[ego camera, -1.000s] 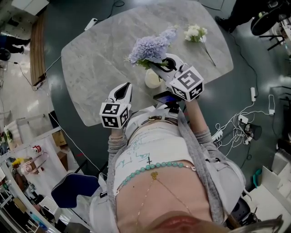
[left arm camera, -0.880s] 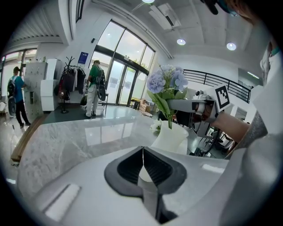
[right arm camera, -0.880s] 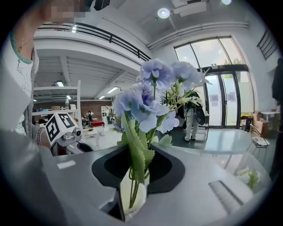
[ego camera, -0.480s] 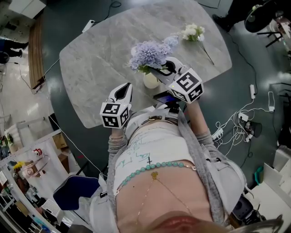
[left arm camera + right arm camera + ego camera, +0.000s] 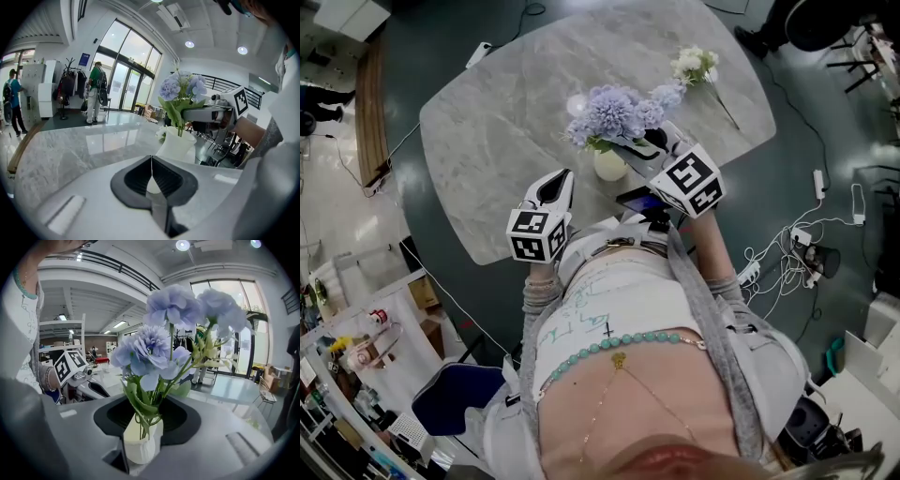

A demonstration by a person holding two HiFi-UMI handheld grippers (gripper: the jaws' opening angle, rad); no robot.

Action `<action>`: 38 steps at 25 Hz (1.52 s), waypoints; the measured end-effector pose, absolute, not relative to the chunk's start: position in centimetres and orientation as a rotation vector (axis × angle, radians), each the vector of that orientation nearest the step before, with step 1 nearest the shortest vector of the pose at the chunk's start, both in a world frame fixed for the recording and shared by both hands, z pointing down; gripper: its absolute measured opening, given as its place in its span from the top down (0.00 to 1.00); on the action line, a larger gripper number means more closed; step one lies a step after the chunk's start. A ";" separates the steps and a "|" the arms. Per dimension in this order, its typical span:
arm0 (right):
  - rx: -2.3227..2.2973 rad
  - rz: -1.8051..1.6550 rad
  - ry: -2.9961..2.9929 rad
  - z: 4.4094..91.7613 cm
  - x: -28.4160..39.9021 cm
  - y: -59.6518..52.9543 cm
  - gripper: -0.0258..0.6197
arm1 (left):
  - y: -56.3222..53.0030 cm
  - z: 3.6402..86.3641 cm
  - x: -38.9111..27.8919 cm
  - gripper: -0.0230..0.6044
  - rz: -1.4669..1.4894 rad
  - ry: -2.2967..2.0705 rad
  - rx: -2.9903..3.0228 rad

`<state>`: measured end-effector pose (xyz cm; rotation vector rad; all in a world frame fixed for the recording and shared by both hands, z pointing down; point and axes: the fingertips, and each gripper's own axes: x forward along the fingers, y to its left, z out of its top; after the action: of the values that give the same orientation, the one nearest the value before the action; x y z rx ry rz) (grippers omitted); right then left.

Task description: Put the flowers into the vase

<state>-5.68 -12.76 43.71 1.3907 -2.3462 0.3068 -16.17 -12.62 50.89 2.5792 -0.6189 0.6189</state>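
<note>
Closest to you, your left gripper [image 5: 560, 183] hangs just past your waist, over the near edge of the table [image 5: 497, 122] and off to the left of the vase [image 5: 609, 167]. Its jaws are pressed together along a thin seam, with nothing between them.

Your right gripper [image 5: 636, 143] is a little farther out and to the right, reaching in over the vase from that side. Its jaws are clamped around the green stems of the flowers [image 5: 614, 111]. Only a narrow gap is left between the pads, and stems and leaves fill it. You grip low on the stems, just above the mouth of the vase.

The vase is white and stands on the table near its near edge. It is between your two grippers and much closer to the right one. The stem ends reach down into its mouth. The pale purple heads spread out above the jaws on the side away from you.

Farther out, a white flower [image 5: 697, 66] lies flat on the table towards its far right corner, well apart from the vase. Its thin stem trails towards the right edge. The table is grey marble with rounded corners.

On the dark floor to your right lie white cables [image 5: 787, 255]. In the left gripper view, well beyond the table, a person [image 5: 97, 89] stands by tall glass doors.
</note>
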 end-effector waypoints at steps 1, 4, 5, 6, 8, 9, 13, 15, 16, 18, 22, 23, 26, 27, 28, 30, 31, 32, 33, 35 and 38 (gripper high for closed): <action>1.392 0.310 -2.338 43.7 -5.6 -12.7 0.67 | -12.6 50.9 -16.1 0.96 0.619 -0.617 2.579; 1.394 0.292 -2.302 43.8 -5.5 -12.3 0.63 | -12.4 51.1 -16.0 0.96 0.618 -0.609 2.579; 1.397 0.285 -2.292 43.8 -5.4 -12.2 0.62 | -12.3 51.2 -15.9 0.96 0.618 -0.607 2.578; 1.401 0.283 -2.286 43.8 -5.3 -12.1 0.62 | -12.2 51.2 -15.9 0.96 0.618 -0.604 2.578; 1.404 0.290 -2.282 43.9 -5.2 -11.9 0.62 | -12.1 51.3 -15.9 0.96 0.615 -0.599 2.579; 1.404 0.294 -2.283 43.9 -5.2 -11.8 0.62 | -12.0 51.3 -15.9 0.96 0.614 -0.598 2.580; 1.403 0.324 -2.301 44.1 -5.2 -11.5 0.62 | -12.0 51.2 -16.0 0.96 0.611 -0.592 2.584; 1.396 0.355 -2.312 44.2 -5.2 -11.2 0.60 | -12.0 51.2 -15.9 0.96 0.610 -0.590 2.586; 1.395 0.371 -2.317 44.3 -5.0 -11.1 0.60 | -12.0 51.1 -15.9 0.96 0.609 -0.589 2.586; 1.401 0.392 -2.318 44.6 -4.6 -10.7 0.60 | -12.0 51.2 -15.8 0.96 0.608 -0.587 2.586; 1.407 0.404 -2.308 44.9 -3.9 -10.1 0.60 | -11.8 51.2 -15.3 0.96 0.613 -0.568 2.589; 1.403 0.409 -2.306 45.0 -3.8 -9.9 0.60 | -11.8 51.3 -15.2 0.96 0.613 -0.565 2.590; 1.396 0.425 -2.305 45.4 -3.6 -9.4 0.60 | -11.7 51.3 -14.7 0.96 0.613 -0.560 2.587; 1.395 0.431 -2.310 45.5 -3.5 -9.2 0.61 | -11.7 51.4 -14.6 0.96 0.615 -0.558 2.587; 1.393 0.438 -2.317 45.5 -3.4 -9.1 0.61 | -11.7 51.4 -14.4 0.96 0.618 -0.555 2.587; 1.390 0.453 -2.331 45.6 -3.1 -8.8 0.63 | -11.7 51.5 -14.1 0.96 0.627 -0.547 2.587; 1.393 0.461 -2.336 45.6 -2.9 -8.7 0.63 | -11.7 51.6 -13.9 0.96 0.632 -0.544 2.587; 1.399 0.469 -2.338 45.5 -2.7 -8.6 0.63 | -11.7 51.6 -13.8 0.96 0.635 -0.544 2.585; 1.407 0.476 -2.338 45.5 -2.4 -8.5 0.63 | -11.7 51.6 -13.8 0.96 0.637 -0.545 2.583; 1.418 0.485 -2.334 45.6 -1.8 -8.3 0.64 | -11.8 51.6 -13.6 0.96 0.641 -0.550 2.578; 1.411 0.491 -2.339 45.6 -1.0 -8.0 0.65 | -12.0 51.8 -13.6 0.96 0.658 -0.572 2.571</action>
<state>-0.98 -8.02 45.61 1.4112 -2.3390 0.4912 -13.58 -11.99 51.78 2.5707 -0.5716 0.6581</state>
